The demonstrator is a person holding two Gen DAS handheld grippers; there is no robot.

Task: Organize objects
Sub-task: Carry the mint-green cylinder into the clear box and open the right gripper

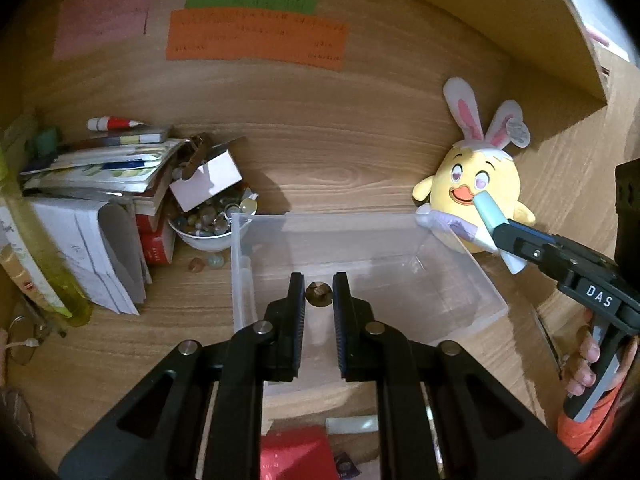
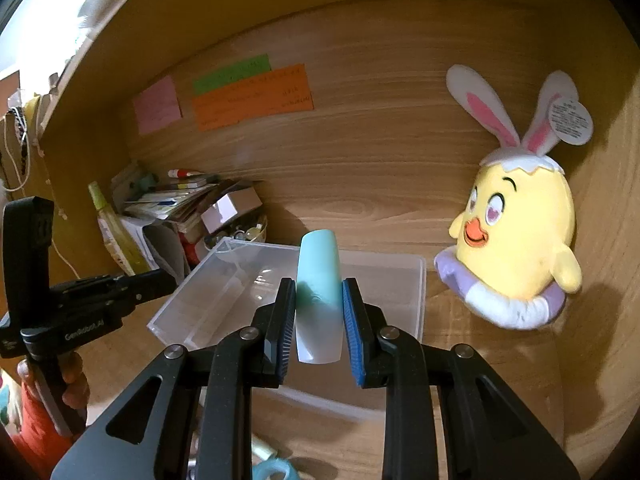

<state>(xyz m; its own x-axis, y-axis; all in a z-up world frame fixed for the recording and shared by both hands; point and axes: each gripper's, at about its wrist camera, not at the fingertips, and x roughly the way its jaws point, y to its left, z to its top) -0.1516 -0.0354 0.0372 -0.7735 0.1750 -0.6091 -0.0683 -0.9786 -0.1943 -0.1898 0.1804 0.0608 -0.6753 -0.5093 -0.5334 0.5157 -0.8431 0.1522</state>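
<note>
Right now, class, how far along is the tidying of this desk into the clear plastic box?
Done: nothing shows in the clear plastic box yet. In hand: the left tongs pinch a small brown stone over the box; the right tongs grip a mint-green tube. Left: loose pebbles beside the white bowl of stones and the piled books.

place: home study desk | signs — book stack (image 1: 92, 172), plush chick (image 1: 476, 192) (bunny-eared), wall notes (image 1: 256, 40)

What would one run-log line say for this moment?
left gripper: shut on nut, over bin | right gripper: shut on tube near bin | plush: beside bin
</note>
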